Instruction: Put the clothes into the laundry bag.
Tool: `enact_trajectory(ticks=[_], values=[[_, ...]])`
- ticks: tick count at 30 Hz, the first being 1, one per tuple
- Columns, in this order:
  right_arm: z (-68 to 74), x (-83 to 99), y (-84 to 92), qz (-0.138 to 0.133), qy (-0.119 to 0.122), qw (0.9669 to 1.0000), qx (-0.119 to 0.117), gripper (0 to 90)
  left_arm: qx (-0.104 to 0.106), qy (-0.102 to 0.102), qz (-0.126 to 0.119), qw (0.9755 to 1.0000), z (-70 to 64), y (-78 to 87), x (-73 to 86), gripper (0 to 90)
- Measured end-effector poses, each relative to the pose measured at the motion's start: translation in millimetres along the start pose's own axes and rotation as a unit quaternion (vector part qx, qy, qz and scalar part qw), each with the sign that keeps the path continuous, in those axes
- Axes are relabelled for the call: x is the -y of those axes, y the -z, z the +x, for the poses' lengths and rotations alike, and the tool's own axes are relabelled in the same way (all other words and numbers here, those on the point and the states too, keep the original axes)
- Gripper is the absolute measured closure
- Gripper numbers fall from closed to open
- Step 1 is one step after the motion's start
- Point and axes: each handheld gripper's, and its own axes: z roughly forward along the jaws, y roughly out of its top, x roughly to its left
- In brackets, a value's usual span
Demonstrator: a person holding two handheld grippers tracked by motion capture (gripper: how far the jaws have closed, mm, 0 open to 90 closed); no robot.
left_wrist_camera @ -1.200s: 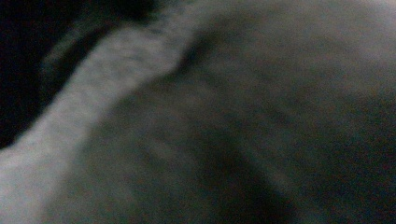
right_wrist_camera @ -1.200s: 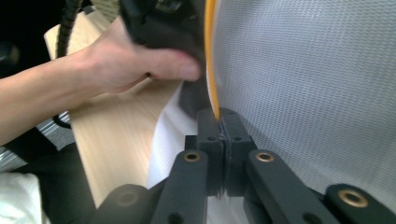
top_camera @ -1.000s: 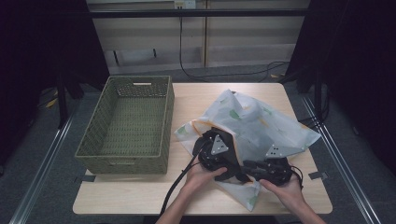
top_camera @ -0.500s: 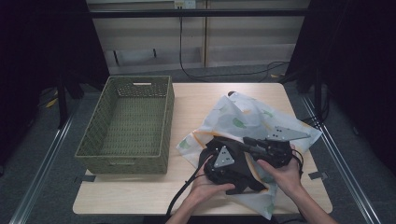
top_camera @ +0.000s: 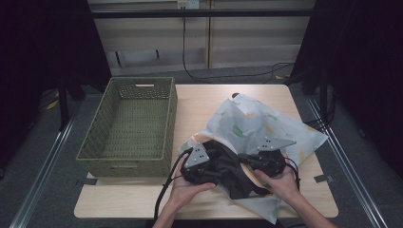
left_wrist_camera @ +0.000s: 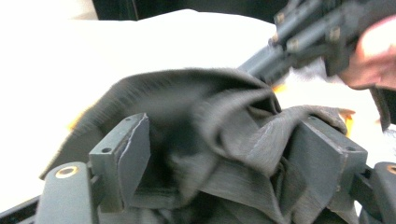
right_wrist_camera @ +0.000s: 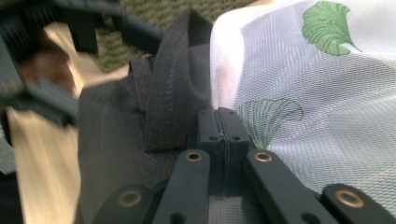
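A white mesh bag (top_camera: 259,124) printed with green leaves lies on the right half of the table, its mouth toward the person. A black cloth (top_camera: 234,179) bulges out of that mouth between the two hands. My left gripper (top_camera: 219,166) points right into the cloth. In the left gripper view its jaws (left_wrist_camera: 224,154) have just been opening and stand wide, with the black cloth (left_wrist_camera: 196,93) bunched loosely between them. My right gripper (top_camera: 243,159) points left. Its jaws (right_wrist_camera: 223,126) have just been closing and are shut on the mesh bag's (right_wrist_camera: 322,93) edge, beside the black cloth (right_wrist_camera: 116,140).
An empty green woven basket (top_camera: 126,165) stands on the left half of the wooden table (top_camera: 199,99). Cables trail from both grippers toward the table's front edge. Dark floor and metal rails flank the table.
The left gripper has shifted left toward the basket and its jaws have spread. More black cloth shows outside the bag. The right gripper has moved up onto the bag's edge.
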Motion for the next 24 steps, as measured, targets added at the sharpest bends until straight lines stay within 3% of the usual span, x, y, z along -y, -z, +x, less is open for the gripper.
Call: enact_trajectory(ticks=[1, 3, 6, 7, 8, 9, 10, 12, 17, 19, 20, 22, 23, 24], values=[[0.0, 0.7, -1.5, 0.004, 0.003, 1.0000, 0.002, 89.6, 0.002, 0.005, -0.010, 0.9999, 3.4, 3.9, -1.8, 22.1], [-0.1, 3.8, -6.1, 0.020, 0.011, 0.9997, 0.008, 89.6, -0.023, 0.007, -0.018, 0.9996, 6.4, 9.2, -6.1, 21.9], [-1.2, 10.9, -15.1, 0.045, 0.010, 0.9989, 0.004, 89.7, -0.009, 0.009, -0.027, 0.9996, 11.9, 5.2, -9.2, 20.5], [-1.0, 11.3, -16.1, 0.046, 0.013, 0.9988, 0.005, 89.7, -0.009, 0.004, -0.009, 0.9999, 13.2, 0.2, -9.1, 17.7], [-0.9, 10.8, -16.4, 0.048, 0.017, 0.9987, 0.006, 89.7, 0.022, 0.003, 0.008, 0.9997, 16.2, -9.6, -5.9, 14.6], [-1.0, 10.2, -16.1, 0.048, 0.016, 0.9987, 0.007, 89.7, 0.015, 0.004, 0.024, 0.9996, 15.4, -16.0, -3.4, 14.6], [-1.2, 10.2, -15.9, 0.047, 0.015, 0.9988, 0.007, 89.7, 0.009, -0.011, 0.045, 0.9989, 13.9, -23.9, 0.4, 13.5], [-1.9, 10.2, -14.7, 0.045, 0.012, 0.9989, 0.003, 89.6, 0.031, -0.013, 0.072, 0.9968, 12.3, -40.1, 8.2, 9.9], [-3.0, 10.6, -12.9, 0.037, 0.005, 0.9993, 0.001, 88.7, 0.057, -0.021, 0.106, 0.9925, 4.0, -60.6, 17.6, 2.8], [-2.4, 10.2, -12.3, 0.038, 0.006, 0.9993, 0.001, 86.2, 0.058, -0.036, 0.143, 0.9874, 0.2, -68.1, 22.5, 1.5], [-2.2, 10.1, -12.1, 0.036, 0.006, 0.9993, -0.004, 83.4, 0.061, -0.044, 0.147, 0.9862, -0.9, -70.6, 25.1, 0.9], [-0.2, 9.4, -10.5, 0.033, 0.010, 0.9994, -0.004, 76.5, 0.045, -0.063, 0.166, 0.9830, -4.1, -73.4, 27.2, 0.7], [1.7, 8.9, -9.3, 0.033, 0.015, 0.9994, -0.002, 73.3, 0.043, -0.067, 0.159, 0.9840, -5.6, -74.9, 28.6, 1.2], [3.4, 8.5, -8.2, 0.032, 0.018, 0.9993, -0.001, 71.1, 0.031, -0.082, 0.171, 0.9813, -7.0, -75.3, 27.9, 3.0]])
